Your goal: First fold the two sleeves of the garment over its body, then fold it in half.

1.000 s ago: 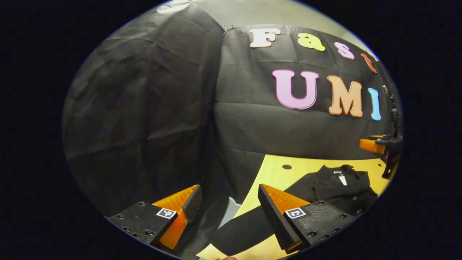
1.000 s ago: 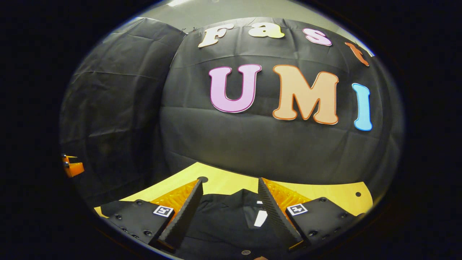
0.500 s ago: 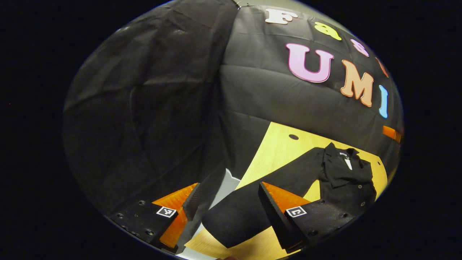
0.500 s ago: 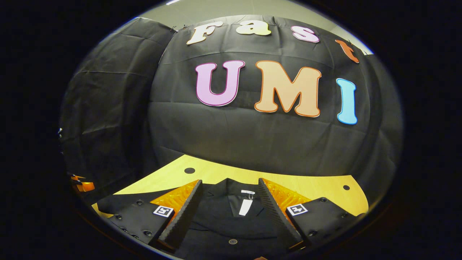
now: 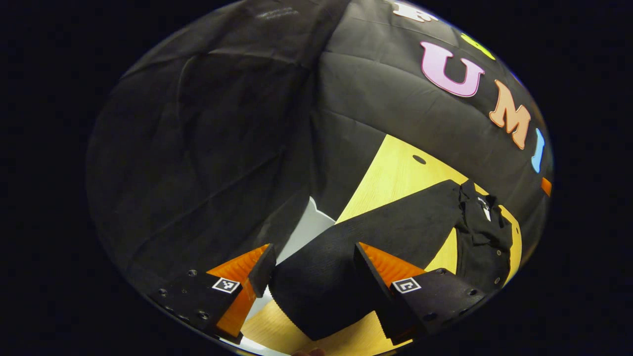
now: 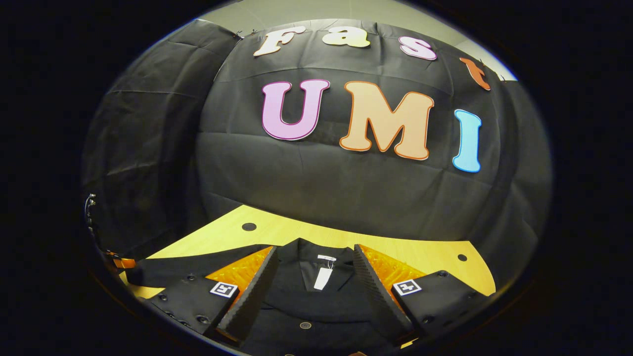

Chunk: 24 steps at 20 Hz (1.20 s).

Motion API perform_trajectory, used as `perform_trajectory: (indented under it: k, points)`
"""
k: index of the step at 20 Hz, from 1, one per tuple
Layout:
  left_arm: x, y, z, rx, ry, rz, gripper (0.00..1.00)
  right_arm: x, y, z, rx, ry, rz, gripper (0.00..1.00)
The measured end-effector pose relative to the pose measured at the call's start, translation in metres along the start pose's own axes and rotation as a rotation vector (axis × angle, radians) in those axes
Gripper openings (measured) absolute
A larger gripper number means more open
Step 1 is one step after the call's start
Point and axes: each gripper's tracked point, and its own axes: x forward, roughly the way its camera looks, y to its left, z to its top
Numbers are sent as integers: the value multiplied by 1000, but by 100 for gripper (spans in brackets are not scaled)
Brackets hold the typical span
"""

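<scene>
A black buttoned shirt lies flat on a light wooden table. In the left gripper view its long sleeve [image 5: 385, 232] stretches from the collar [image 5: 482, 207] toward me, and the cuff end [image 5: 314, 296] lies between the fingers of my open left gripper [image 5: 314, 264], which hovers over it. In the right gripper view the collar with a white tag [image 6: 321, 277] sits between the fingers of my open right gripper [image 6: 314, 264], above the shirt's chest [image 6: 306, 326]. The left gripper [image 6: 121, 262] shows small at the far left edge there.
The wooden table [image 5: 395, 173] has a small round hole [image 5: 419, 159] near its back edge, with another hole [image 6: 462, 257] at the right. Black cloth walls stand close behind and to the left. A pale floor patch [image 5: 309, 225] shows beyond the table's left edge.
My left gripper has tilted down and come nearer the sleeve's cuff, which now lies between its fingers. My right gripper has dipped slightly, bringing more of the collar into sight.
</scene>
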Motion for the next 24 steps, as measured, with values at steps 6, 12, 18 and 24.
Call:
perform_trajectory:
  k: [6,12,18,24]
  points:
    - [3,14,-9,-23,24,8,96,1,0,2,-3,-8,-2,98]
    - [1,5,-10,-88,54,-54,78,-2,6,0,-23,-5,8,98]
    - [1,16,2,-171,50,-17,12,-9,13,9,-70,-54,44,99]
    - [-10,-6,23,-38,38,-38,0,-18,6,13,-73,-74,52,98]
